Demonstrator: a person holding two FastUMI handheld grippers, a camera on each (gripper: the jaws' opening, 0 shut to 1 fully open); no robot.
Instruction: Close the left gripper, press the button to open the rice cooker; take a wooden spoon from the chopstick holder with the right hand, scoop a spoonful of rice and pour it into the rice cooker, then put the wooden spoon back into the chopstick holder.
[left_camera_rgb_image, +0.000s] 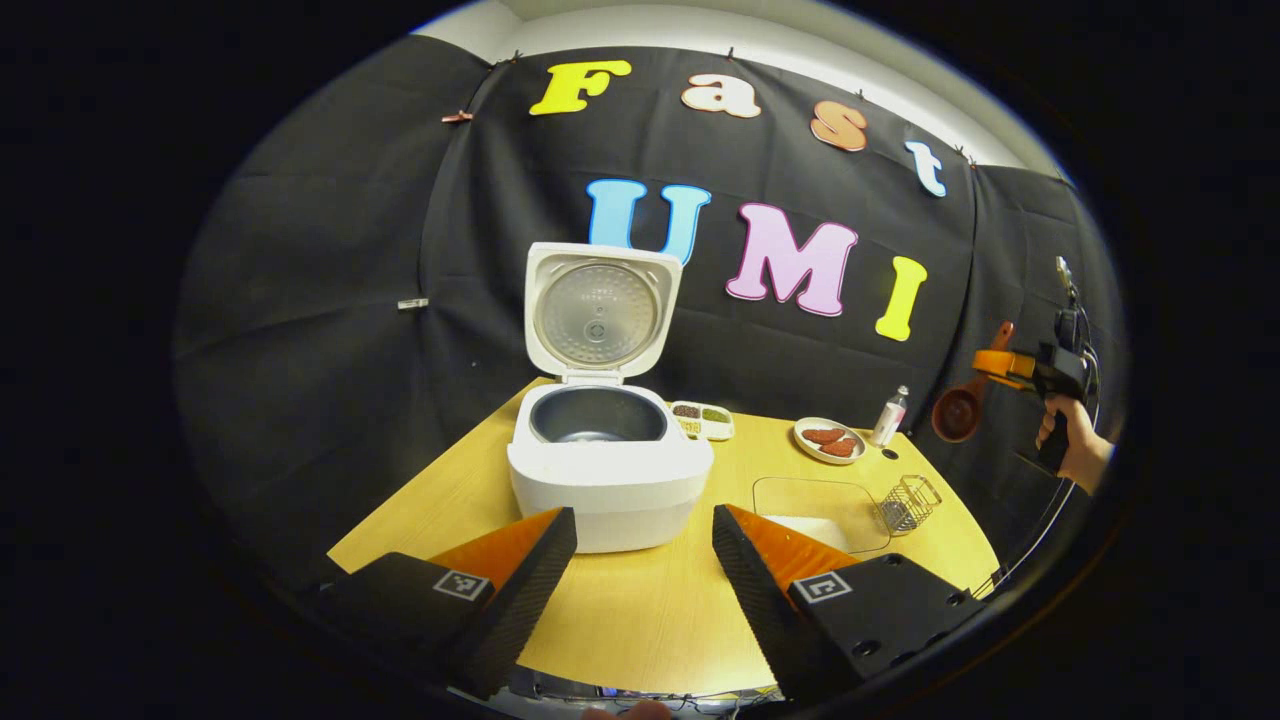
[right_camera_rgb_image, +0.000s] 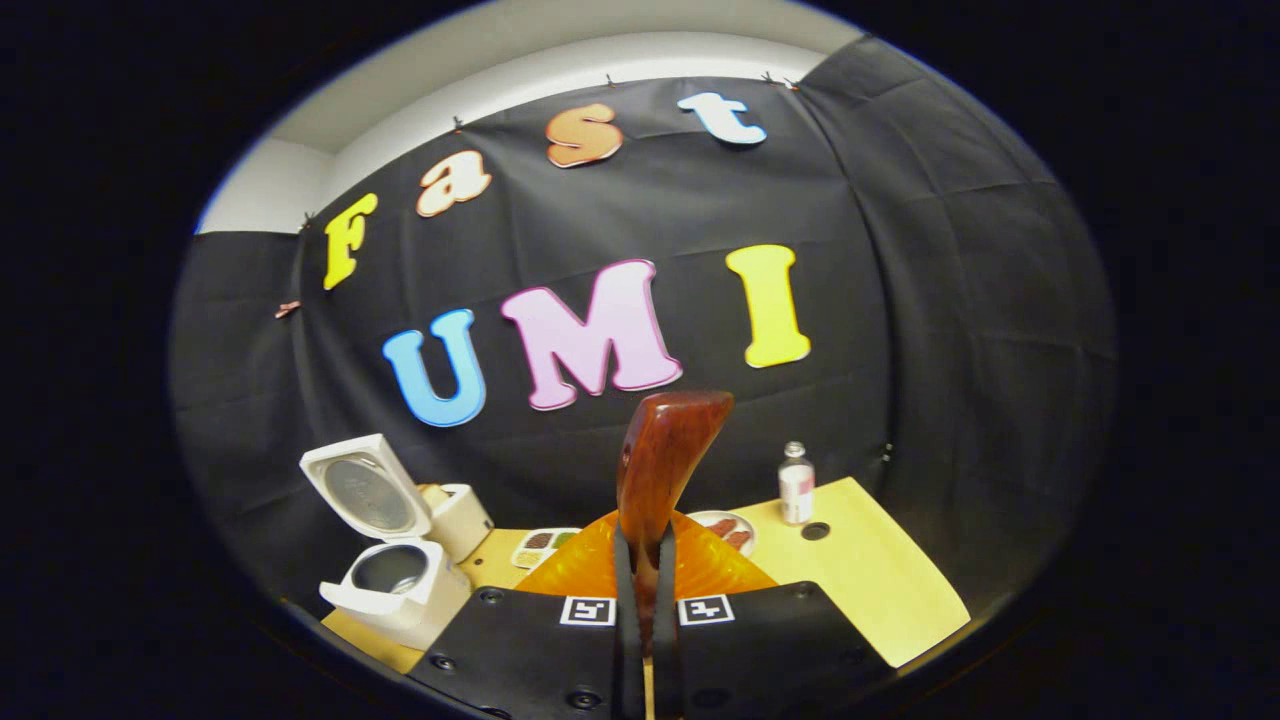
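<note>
The white rice cooker (left_camera_rgb_image: 610, 480) stands open on the wooden table (left_camera_rgb_image: 640, 620), its lid (left_camera_rgb_image: 598, 310) upright and the dark inner pot bare. My left gripper (left_camera_rgb_image: 645, 560) hovers just in front of it, open, nothing between its fingers. At the far right, above the table's edge, a hand holds my right gripper (left_camera_rgb_image: 995, 365), shut on the wooden spoon (left_camera_rgb_image: 958, 408), bowl hanging low. In the right gripper view the spoon (right_camera_rgb_image: 660, 470) rises from between the closed fingers of the right gripper (right_camera_rgb_image: 643, 565), with the cooker (right_camera_rgb_image: 395, 585) far to the lower left. The wire chopstick holder (left_camera_rgb_image: 908, 503) stands beside a clear rice container (left_camera_rgb_image: 820, 515).
A plate of sausages (left_camera_rgb_image: 828, 440), a small bottle (left_camera_rgb_image: 889, 415) and a divided tray of grains (left_camera_rgb_image: 702, 420) sit along the table's back. The bottle (right_camera_rgb_image: 796, 483) and a round hole in the tabletop (right_camera_rgb_image: 815, 531) also lie ahead of the right gripper.
</note>
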